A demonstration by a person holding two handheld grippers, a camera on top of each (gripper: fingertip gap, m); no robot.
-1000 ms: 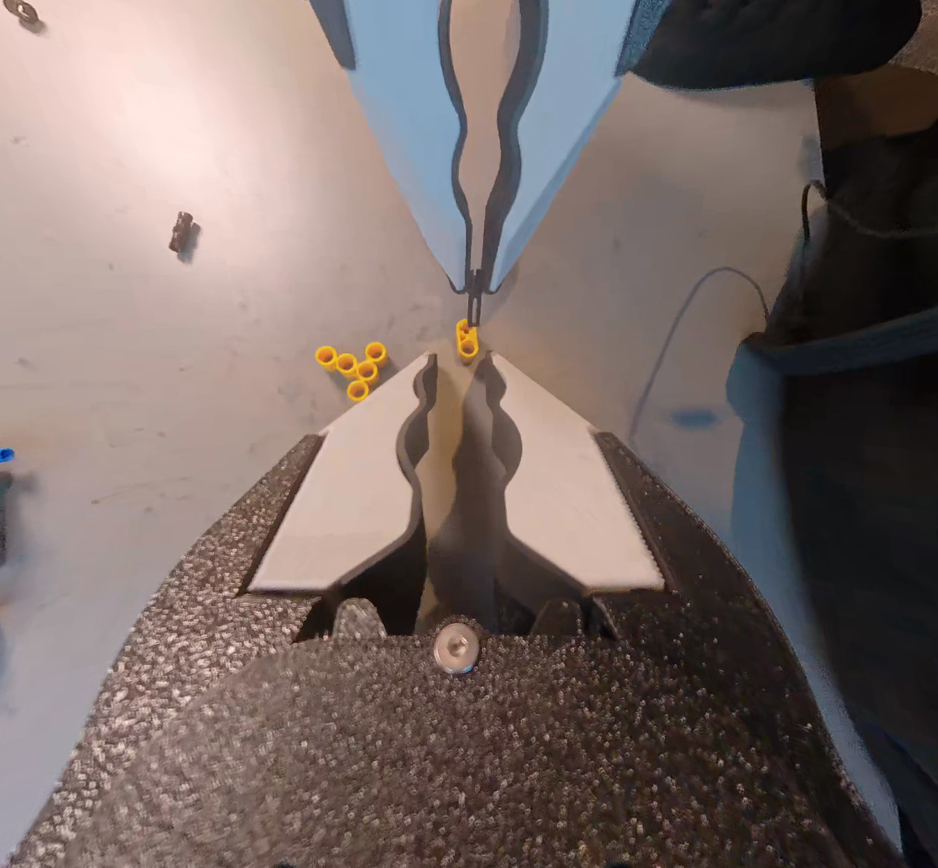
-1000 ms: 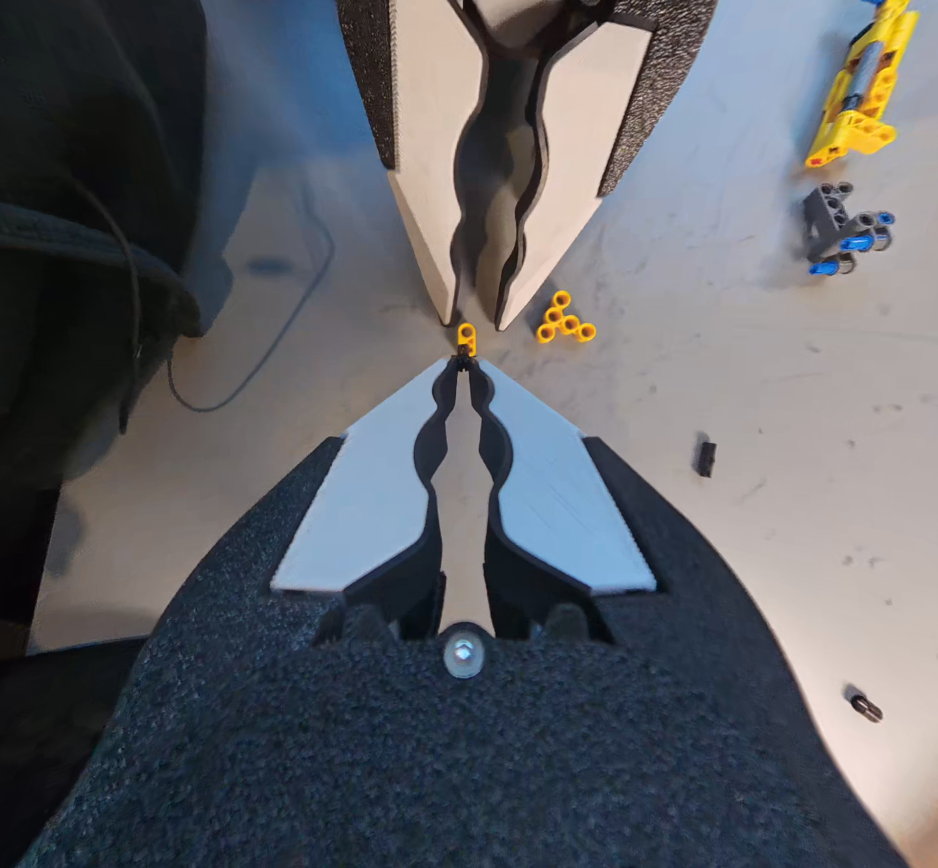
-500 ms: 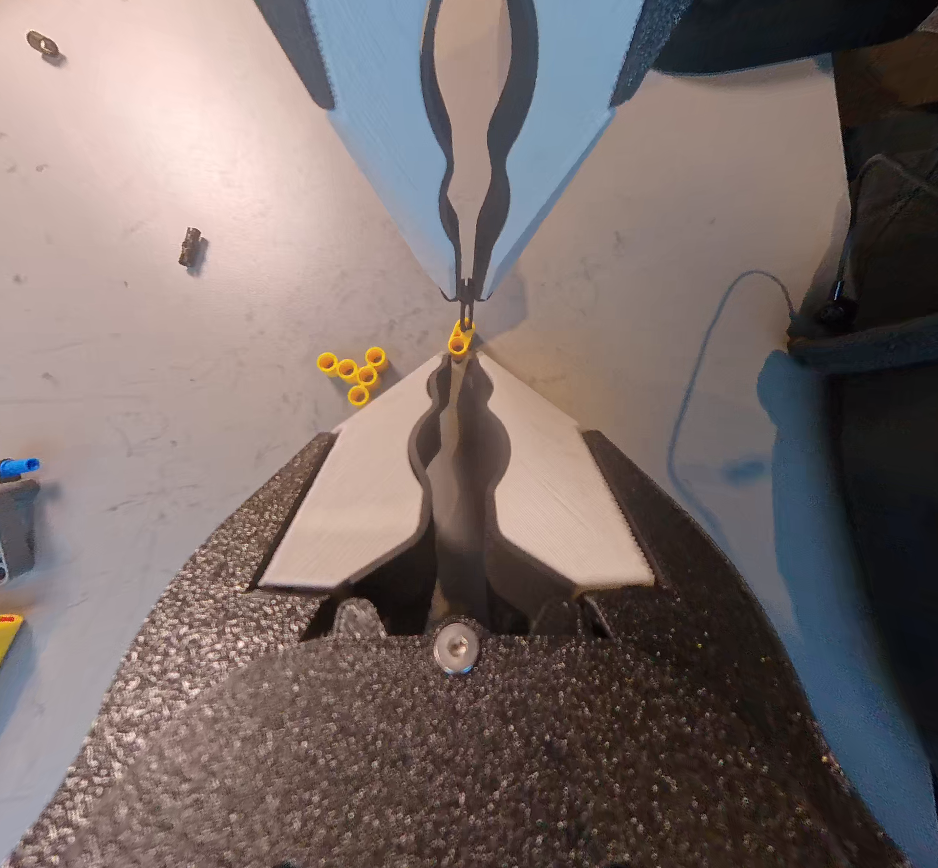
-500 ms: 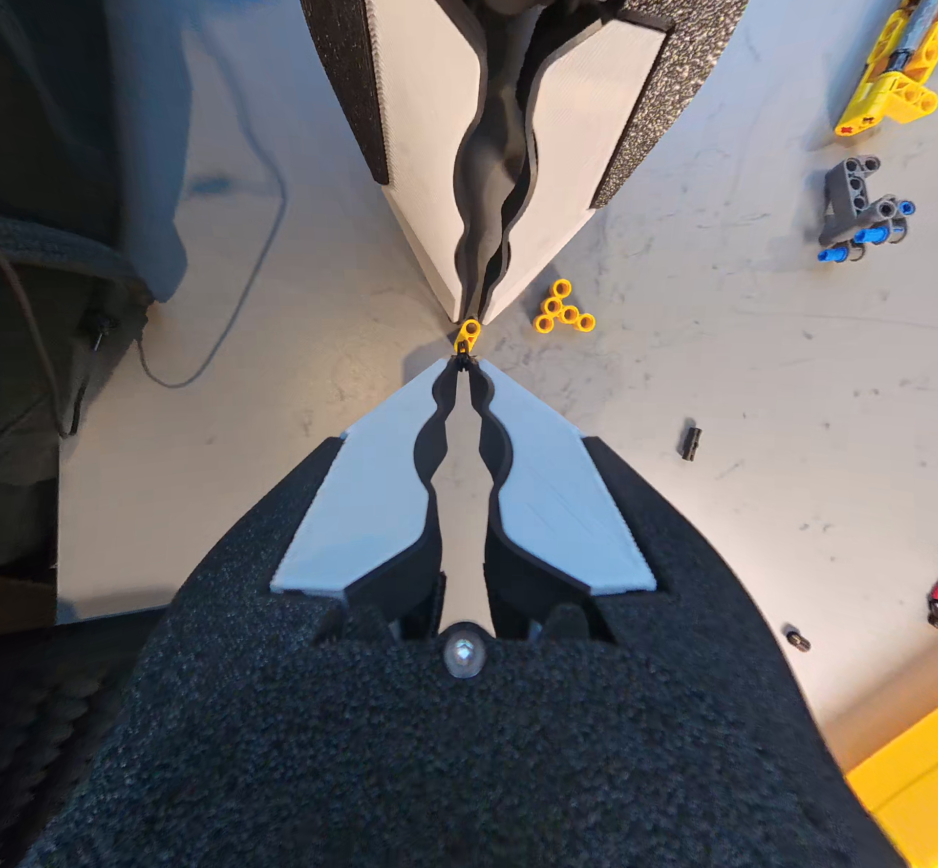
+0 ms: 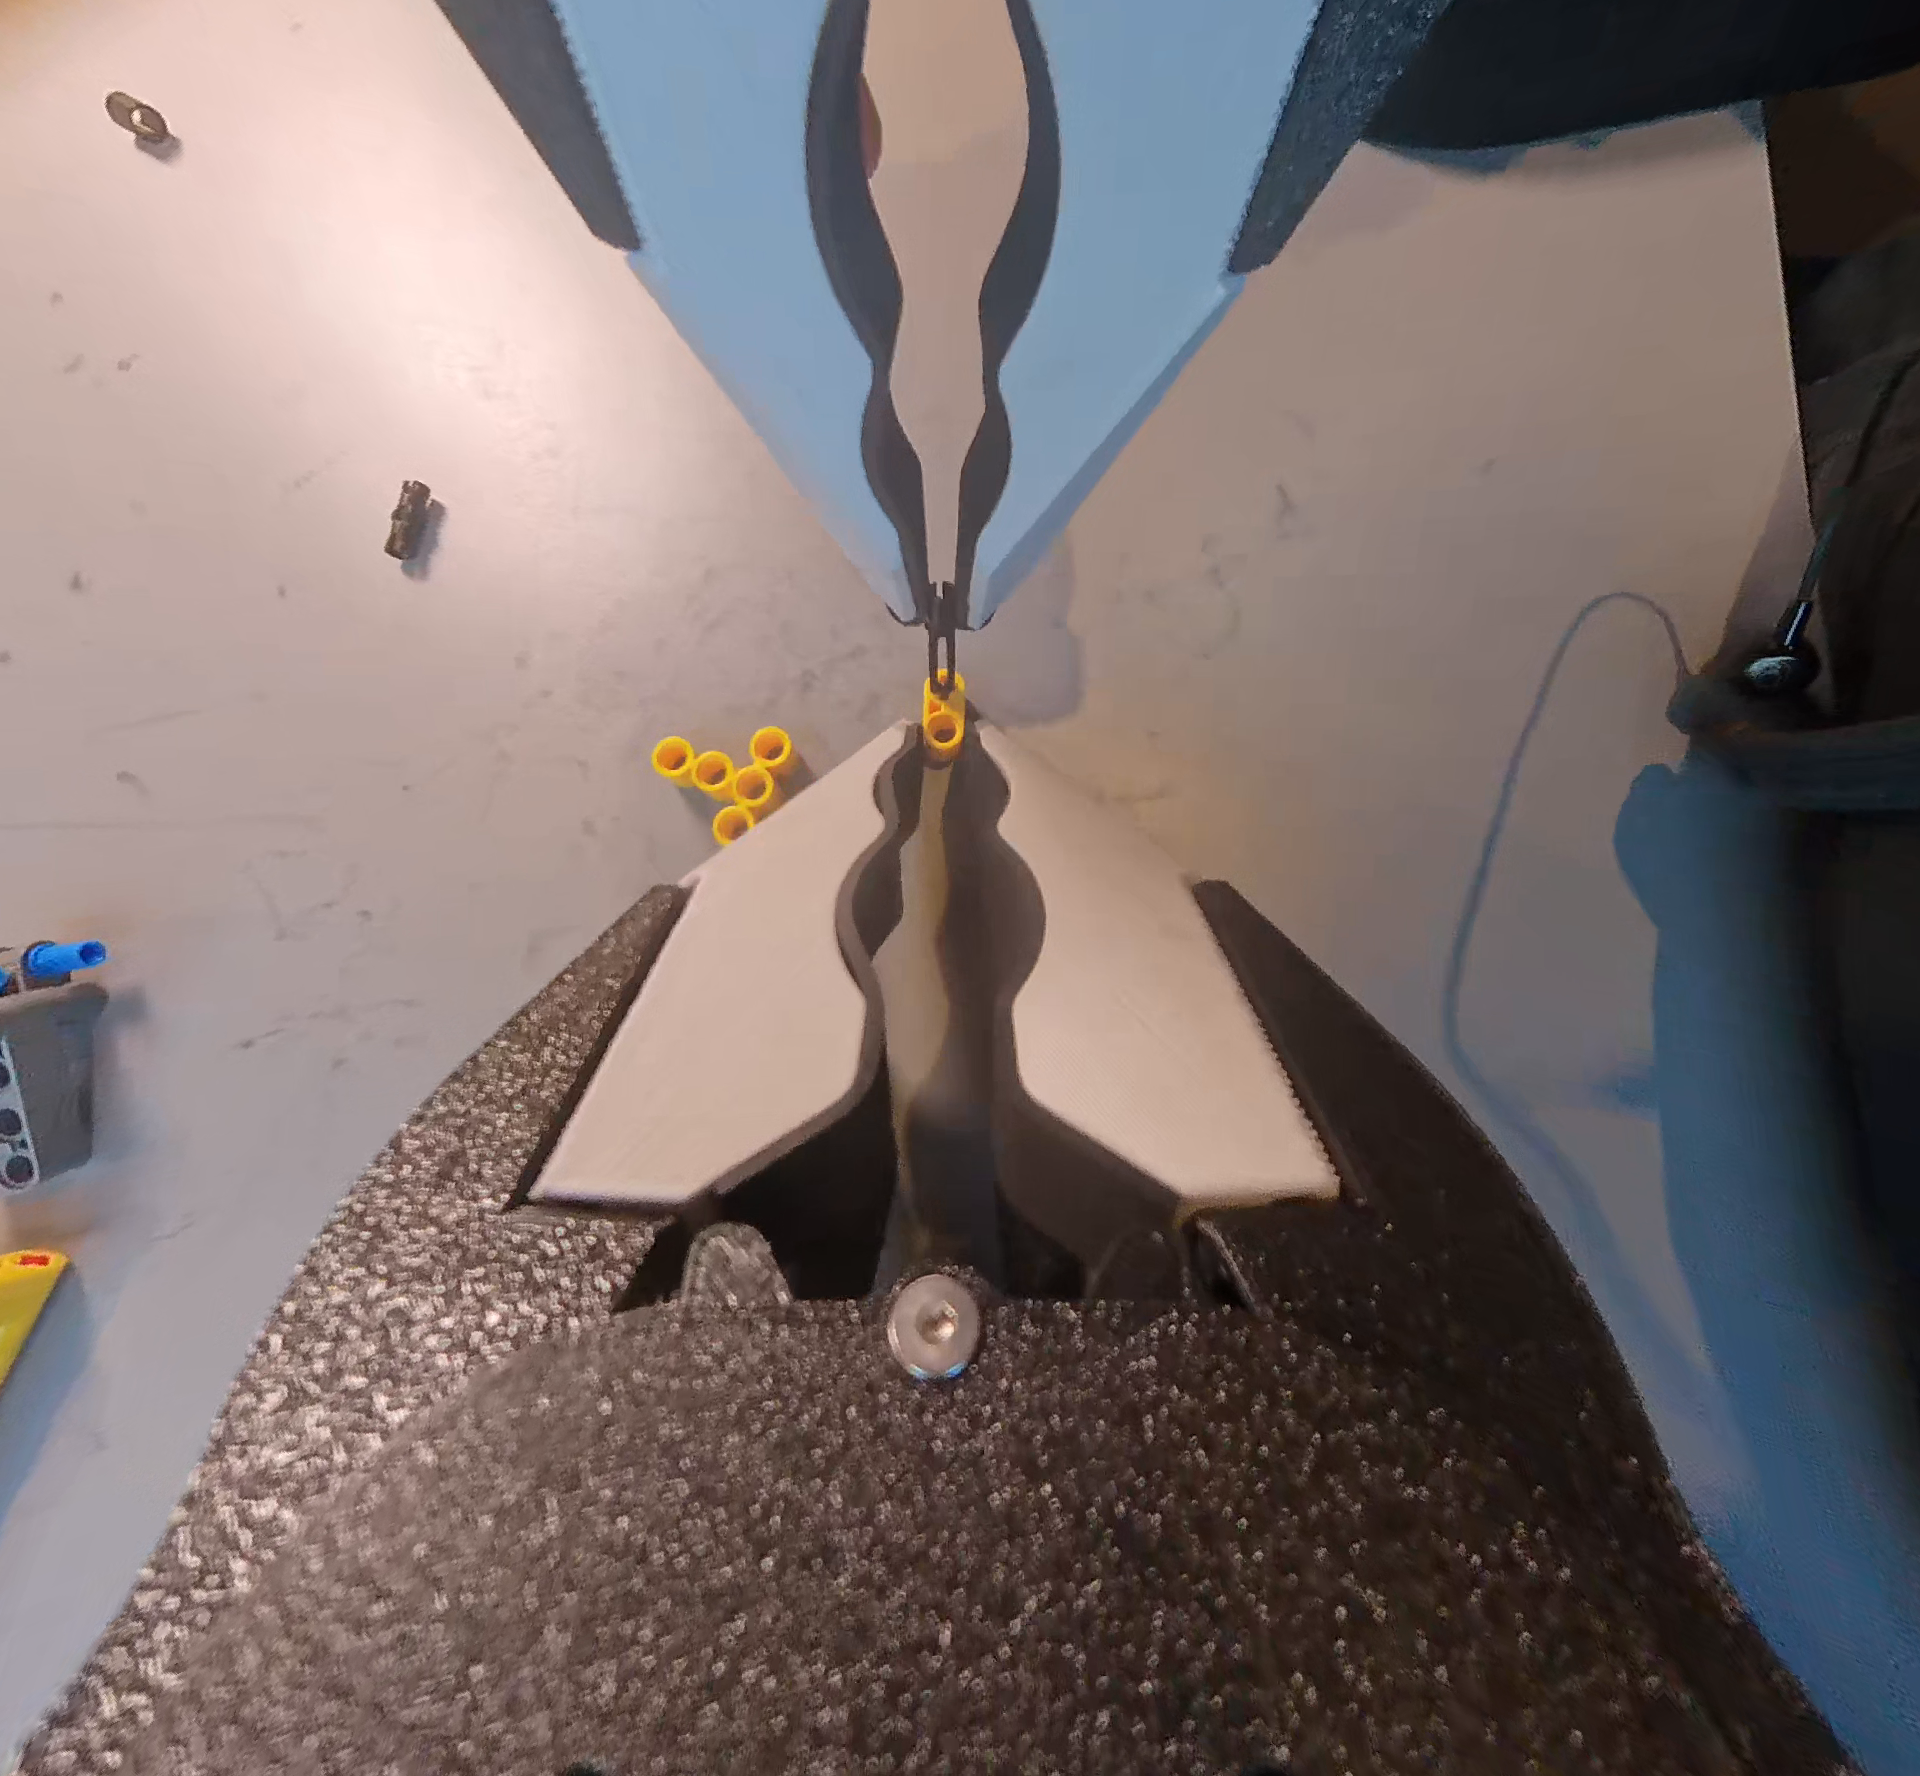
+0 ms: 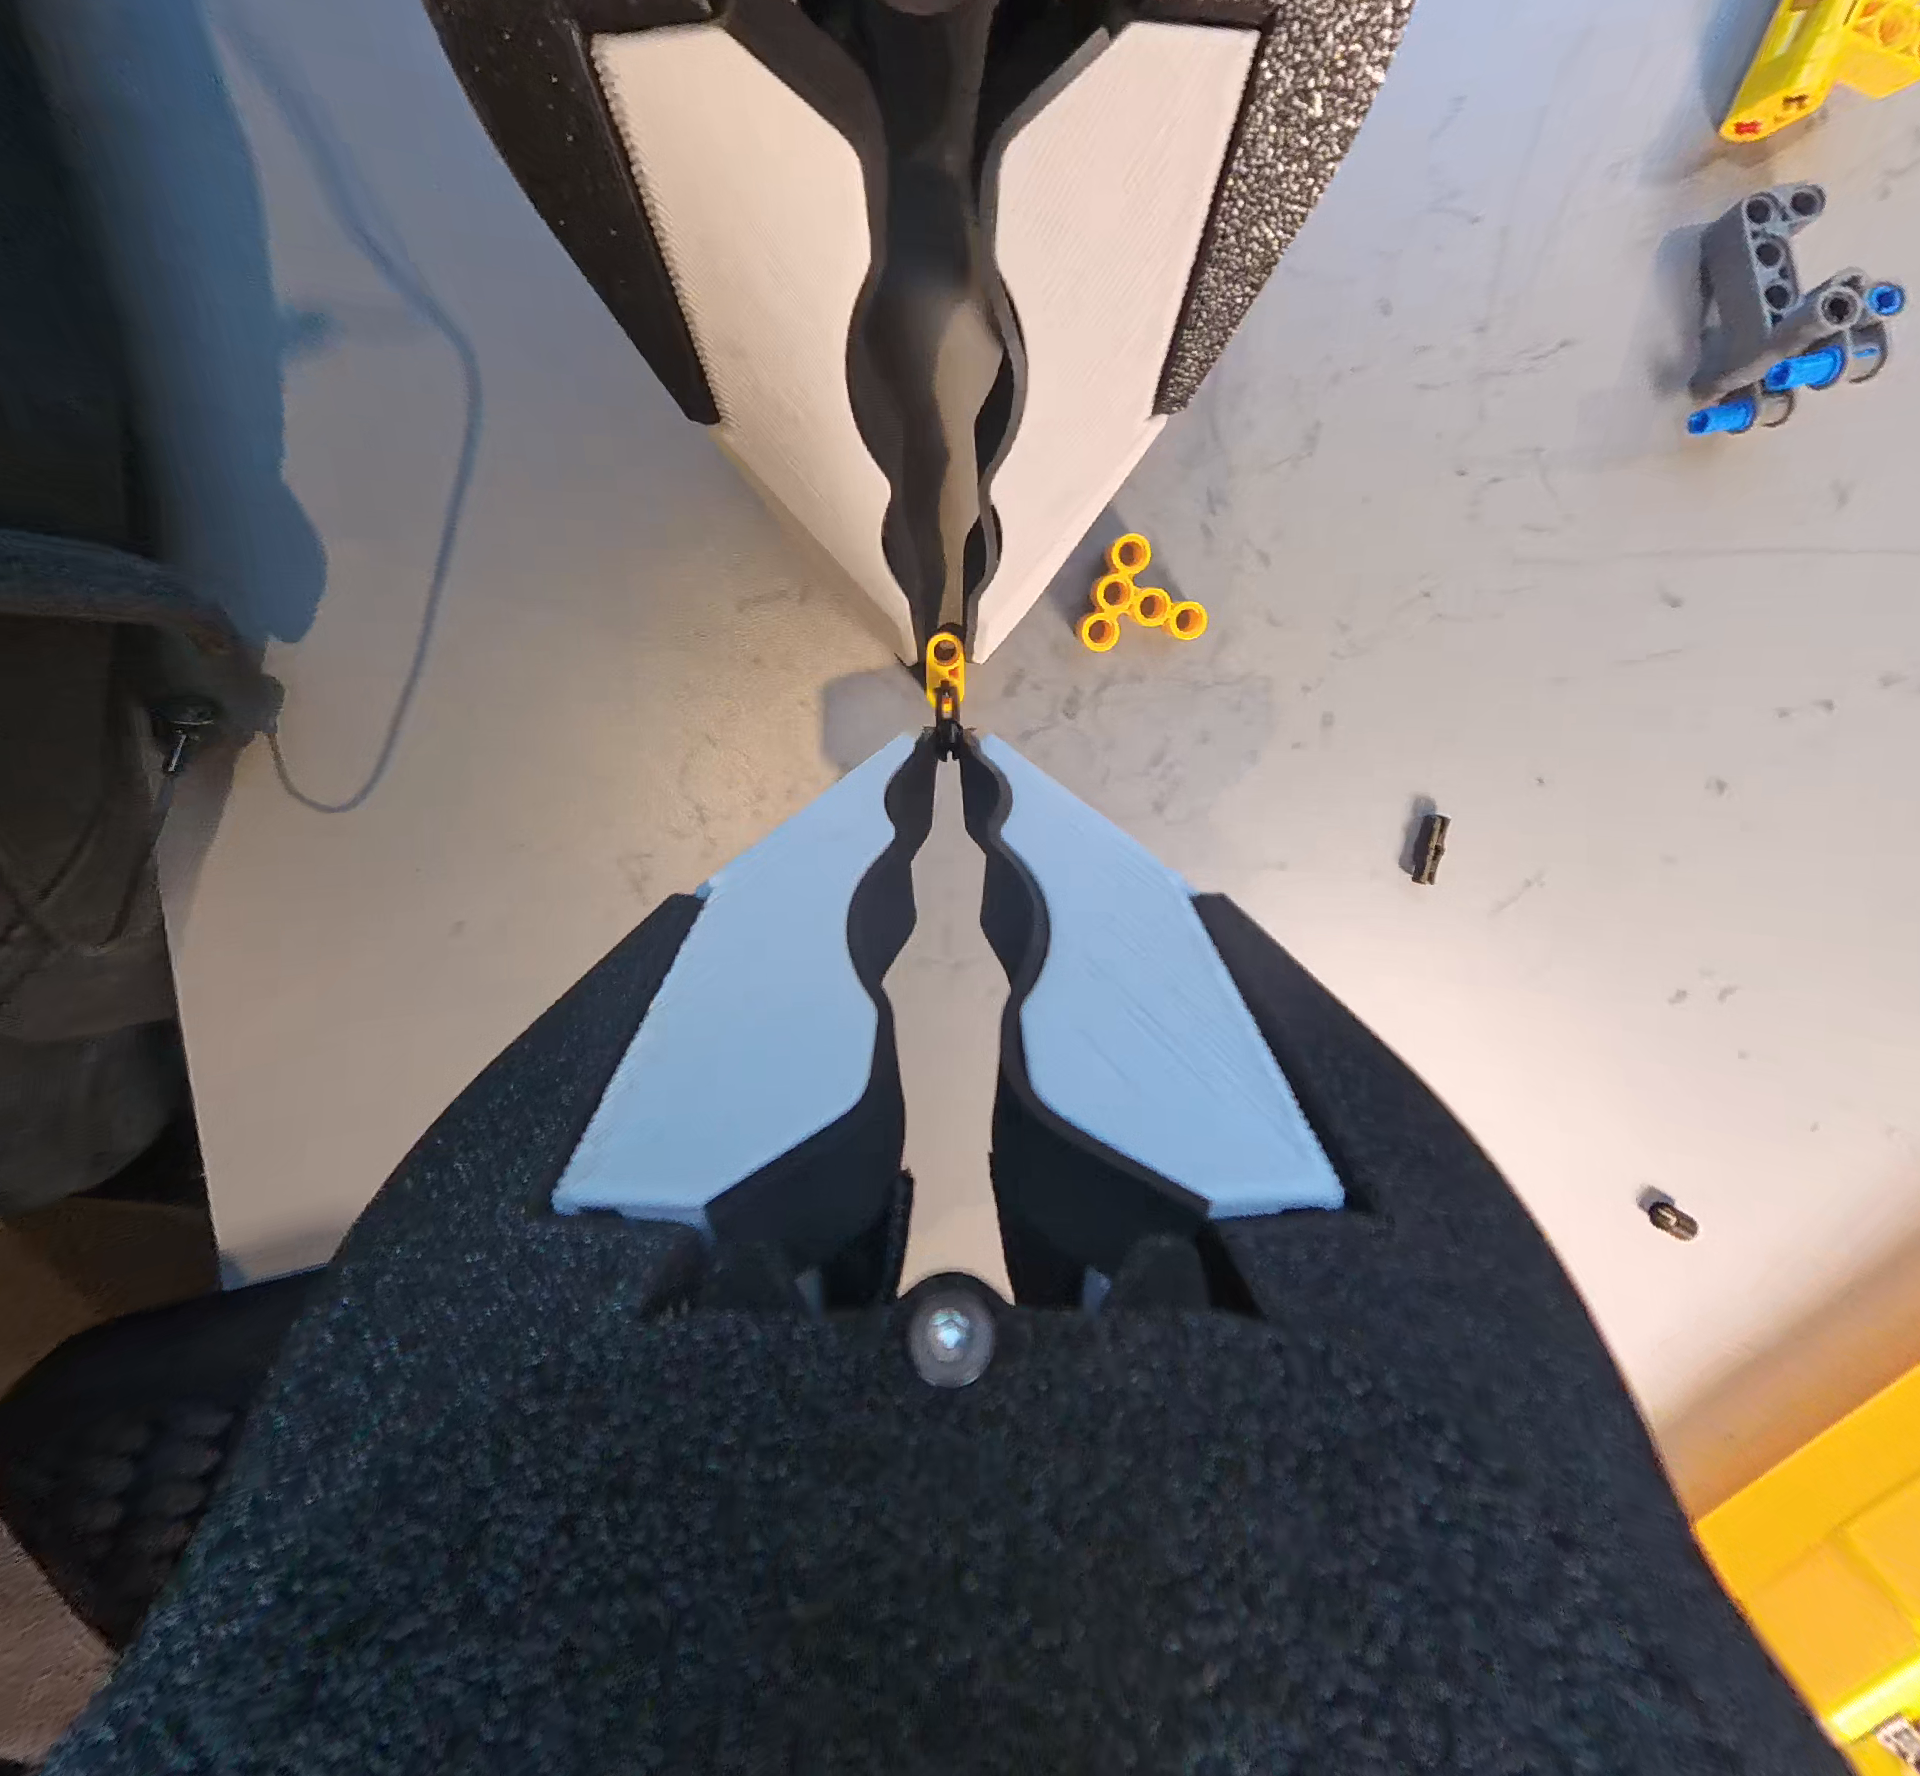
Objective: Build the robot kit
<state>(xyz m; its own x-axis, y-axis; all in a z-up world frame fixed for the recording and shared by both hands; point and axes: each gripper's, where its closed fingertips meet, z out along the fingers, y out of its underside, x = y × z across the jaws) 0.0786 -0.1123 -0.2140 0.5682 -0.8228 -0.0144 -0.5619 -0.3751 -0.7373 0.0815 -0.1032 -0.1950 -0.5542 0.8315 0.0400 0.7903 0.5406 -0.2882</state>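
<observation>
Yellow holed connector pinched in left tongs, black pin in right tongs.

Two grippers: left gripper, right gripper; two small yellow plastic connectors; three black plastic pins; one grey holed beam assembly with blue pins, upper right

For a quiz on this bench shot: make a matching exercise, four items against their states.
Items:
1. left gripper
2. right gripper
3. yellow branched piece
4. grey beam assembly

States:
A. lying loose beside the fingertips
B. shut on a black pin
C. carrying blue pins
D. shut on a small yellow connector

Pairs: 1-D, 2-B, 3-A, 4-C
</observation>
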